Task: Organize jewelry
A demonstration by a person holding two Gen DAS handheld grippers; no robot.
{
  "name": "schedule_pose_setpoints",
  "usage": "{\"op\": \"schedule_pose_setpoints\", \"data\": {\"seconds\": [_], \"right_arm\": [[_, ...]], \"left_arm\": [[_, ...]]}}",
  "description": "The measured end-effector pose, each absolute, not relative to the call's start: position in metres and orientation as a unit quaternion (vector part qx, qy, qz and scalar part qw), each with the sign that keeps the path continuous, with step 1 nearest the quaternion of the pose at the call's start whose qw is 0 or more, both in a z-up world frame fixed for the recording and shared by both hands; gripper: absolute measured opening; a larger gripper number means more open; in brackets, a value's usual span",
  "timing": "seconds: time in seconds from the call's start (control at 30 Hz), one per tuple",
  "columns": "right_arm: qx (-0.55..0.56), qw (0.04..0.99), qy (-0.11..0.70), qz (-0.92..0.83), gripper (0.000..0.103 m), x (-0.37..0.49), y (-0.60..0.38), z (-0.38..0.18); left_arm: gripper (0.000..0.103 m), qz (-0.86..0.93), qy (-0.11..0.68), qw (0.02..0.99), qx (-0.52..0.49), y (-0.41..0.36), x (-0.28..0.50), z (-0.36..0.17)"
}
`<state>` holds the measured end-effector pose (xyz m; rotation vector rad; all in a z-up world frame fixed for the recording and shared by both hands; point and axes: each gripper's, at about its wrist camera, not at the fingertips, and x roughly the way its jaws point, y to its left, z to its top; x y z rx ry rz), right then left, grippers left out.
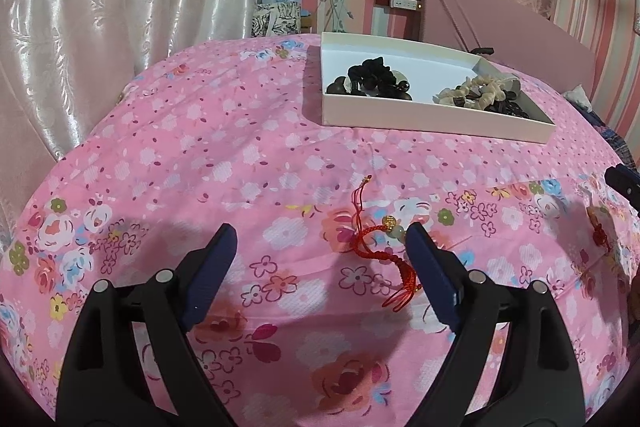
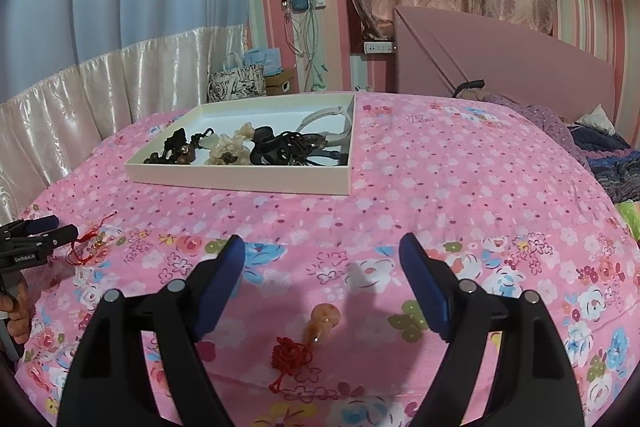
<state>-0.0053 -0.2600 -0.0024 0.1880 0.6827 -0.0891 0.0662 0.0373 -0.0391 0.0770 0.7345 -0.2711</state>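
A red cord bracelet with a gold bead and a pale green bead (image 1: 374, 239) lies on the pink floral bedspread. My left gripper (image 1: 320, 237) is open and empty, low over the bed; the bracelet lies just inside its right finger. The bracelet also shows in the right wrist view (image 2: 90, 241). An orange gourd pendant on a red knot (image 2: 316, 327) lies between the fingers of my right gripper (image 2: 322, 249), which is open and empty. A white tray (image 1: 400, 115) holds dark and cream beaded jewelry; it also shows in the right wrist view (image 2: 240, 181).
The pink floral bedspread (image 2: 460, 187) covers the whole bed. A pink headboard (image 2: 520, 63) stands at the far side. A crumpled purple and blue blanket (image 2: 600, 155) lies at the right. Shiny curtains (image 1: 80, 47) hang at the left. Bags (image 2: 240, 79) stand beyond the bed.
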Motion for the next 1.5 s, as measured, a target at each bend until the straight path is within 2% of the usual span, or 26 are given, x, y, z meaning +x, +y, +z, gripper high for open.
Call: {"op": "schedule_pose_setpoints", "data": {"seconds": [0.97,1.4,1.5], "right_arm": [[0.095,0.936,0.334,-0.053,0.08,-0.006,-0.262,-0.001],[0.186,0.915,0.355,-0.038,0.08,-0.01,-0.291,-0.014],[0.171,0.911,0.372,-0.041,0.08,-0.013,-0.286,-0.015]], "left_arm": [[0.087,-0.123,0.354,0.926,0.042,0.036,0.066,-0.038],[0.087,-0.123,0.355,0.926,0.022,0.043,0.066,-0.037],[0.087,-0.13,0.36,0.924,0.018,0.043,0.067,-0.038]]}}
